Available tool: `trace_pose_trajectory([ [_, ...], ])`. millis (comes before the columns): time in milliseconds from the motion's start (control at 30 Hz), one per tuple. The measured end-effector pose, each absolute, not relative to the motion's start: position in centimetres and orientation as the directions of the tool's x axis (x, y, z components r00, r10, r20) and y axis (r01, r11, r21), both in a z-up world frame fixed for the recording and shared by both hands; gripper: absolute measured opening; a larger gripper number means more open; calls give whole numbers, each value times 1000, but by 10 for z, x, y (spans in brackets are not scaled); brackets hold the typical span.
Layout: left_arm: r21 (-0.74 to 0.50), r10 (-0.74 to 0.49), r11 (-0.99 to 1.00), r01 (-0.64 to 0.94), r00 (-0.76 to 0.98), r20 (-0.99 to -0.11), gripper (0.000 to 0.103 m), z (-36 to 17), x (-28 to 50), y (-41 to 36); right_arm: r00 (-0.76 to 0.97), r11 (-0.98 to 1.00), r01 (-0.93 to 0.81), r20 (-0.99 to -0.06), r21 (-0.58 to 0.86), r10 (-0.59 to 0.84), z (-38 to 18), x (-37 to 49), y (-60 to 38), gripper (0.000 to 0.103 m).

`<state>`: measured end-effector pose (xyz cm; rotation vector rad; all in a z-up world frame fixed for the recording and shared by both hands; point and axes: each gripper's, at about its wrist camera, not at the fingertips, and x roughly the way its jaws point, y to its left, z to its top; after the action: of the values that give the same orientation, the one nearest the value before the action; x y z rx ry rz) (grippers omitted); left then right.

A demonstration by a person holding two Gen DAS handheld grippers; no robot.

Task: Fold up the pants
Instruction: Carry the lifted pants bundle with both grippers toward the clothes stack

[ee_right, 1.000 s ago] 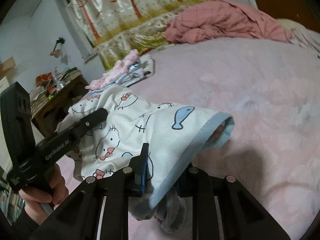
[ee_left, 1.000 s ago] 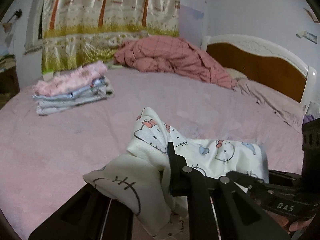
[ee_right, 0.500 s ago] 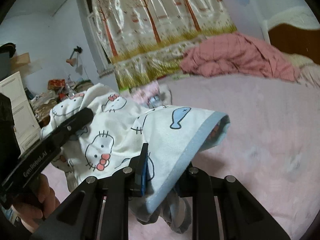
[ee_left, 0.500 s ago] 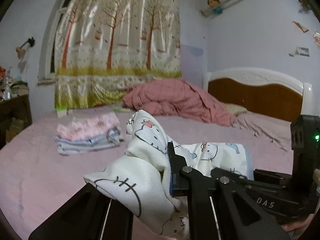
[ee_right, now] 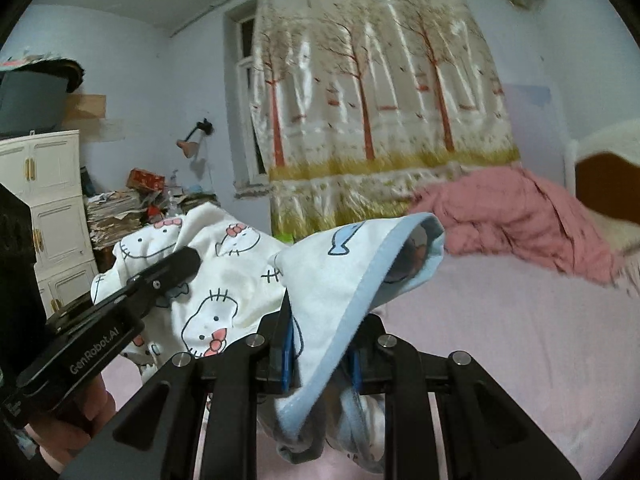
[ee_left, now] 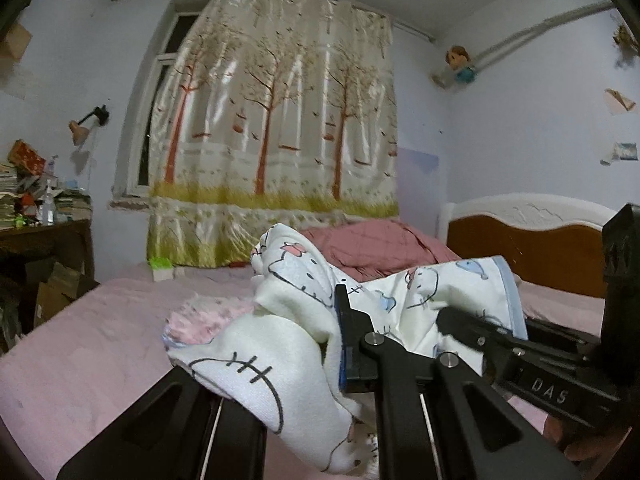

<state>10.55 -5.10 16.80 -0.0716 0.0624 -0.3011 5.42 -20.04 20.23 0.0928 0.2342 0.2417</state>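
Left wrist view: the left gripper point(ee_left: 320, 344) is clenched on a bunched fold of the cartoon-cat print pants point(ee_left: 288, 364). The pants have come up off the pink bed point(ee_left: 80, 344): 1 second ago they hung low over the sheet with the folded clothes stack point(ee_left: 200, 320) well left of them, now the cloth half hides that stack and the tree-print curtain point(ee_left: 280, 128) fills the view behind. The right gripper point(ee_left: 460, 320) enters from the right, gripping the blue-trimmed end.

Right wrist view: the right gripper point(ee_right: 320, 344) is grasping the pants' blue hem point(ee_right: 360, 304), cloth pinched between both pads. The bed sits lower in frame than before, with the crumpled red quilt point(ee_right: 520, 224) level with the hem. The left gripper point(ee_right: 176, 268) holds the far end beside it.

Judgement: the pants are lifted clear, stretched between 2 grips, likely ready to shake out or lay flat; folding itself isn't done.
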Motion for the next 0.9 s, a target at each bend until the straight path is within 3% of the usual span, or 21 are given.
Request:
trace_pose_trajectory([
  [433,-180,-167,971,161,986,-22,9,180,236,34,917,939,-341,-208,37,341,243,231,-111,22],
  [600,-229,-139,964,137,990,10,9,157,304,43,921,943,-329,-203,50,332,232,318,-105,22],
  [900,-202,-86,975,88,996,16,9,102,415,47,936,958,-245,-220,150,274,181,456,-104,22],
])
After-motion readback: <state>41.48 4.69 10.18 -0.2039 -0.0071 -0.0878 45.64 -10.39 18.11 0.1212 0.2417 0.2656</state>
